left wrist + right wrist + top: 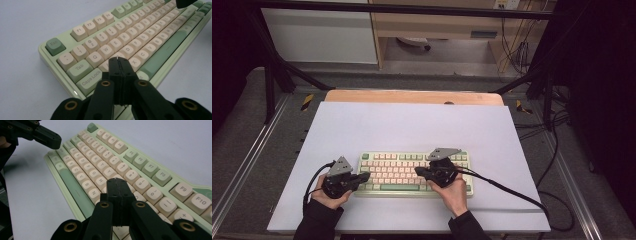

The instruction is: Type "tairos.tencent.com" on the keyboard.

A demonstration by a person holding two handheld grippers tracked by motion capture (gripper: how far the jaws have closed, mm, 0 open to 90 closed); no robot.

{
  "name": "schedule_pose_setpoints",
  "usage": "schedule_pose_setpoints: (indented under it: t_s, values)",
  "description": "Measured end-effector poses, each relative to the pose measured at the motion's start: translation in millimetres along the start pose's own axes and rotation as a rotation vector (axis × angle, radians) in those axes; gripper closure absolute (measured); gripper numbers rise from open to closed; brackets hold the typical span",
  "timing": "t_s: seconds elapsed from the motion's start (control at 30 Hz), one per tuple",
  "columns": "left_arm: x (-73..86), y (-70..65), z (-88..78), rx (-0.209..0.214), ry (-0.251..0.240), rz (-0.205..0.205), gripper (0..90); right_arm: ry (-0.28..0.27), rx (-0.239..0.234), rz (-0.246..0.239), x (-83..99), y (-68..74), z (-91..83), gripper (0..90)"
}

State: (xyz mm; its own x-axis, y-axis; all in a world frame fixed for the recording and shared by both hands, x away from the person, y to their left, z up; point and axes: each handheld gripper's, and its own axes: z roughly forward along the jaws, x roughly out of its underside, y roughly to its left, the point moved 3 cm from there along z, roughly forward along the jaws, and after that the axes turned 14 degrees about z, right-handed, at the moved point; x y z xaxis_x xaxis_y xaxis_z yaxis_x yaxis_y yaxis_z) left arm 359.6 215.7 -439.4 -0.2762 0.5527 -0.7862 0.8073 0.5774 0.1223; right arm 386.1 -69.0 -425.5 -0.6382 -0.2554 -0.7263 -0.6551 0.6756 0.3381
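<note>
Both tools, left tool and right tool, are hovering pressed together over the rigid keyboard near the worktop's front edge; keys probably need light taps.

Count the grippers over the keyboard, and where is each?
2. The left gripper, jaws shut, sits over the left end of the keyboard, near the A key. The right gripper, jaws shut, sits over the middle-right letter keys.
</note>
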Motion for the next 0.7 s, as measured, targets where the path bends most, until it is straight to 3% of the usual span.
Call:
schedule_pose_setpoints:
  t_s: [0.7]
  values:
    - [-0.2,0.0,-0.3,-0.002,-0.001,0.002,89.5,0.046,-0.028,0.006,13.4,7.2,19.2,90.0]
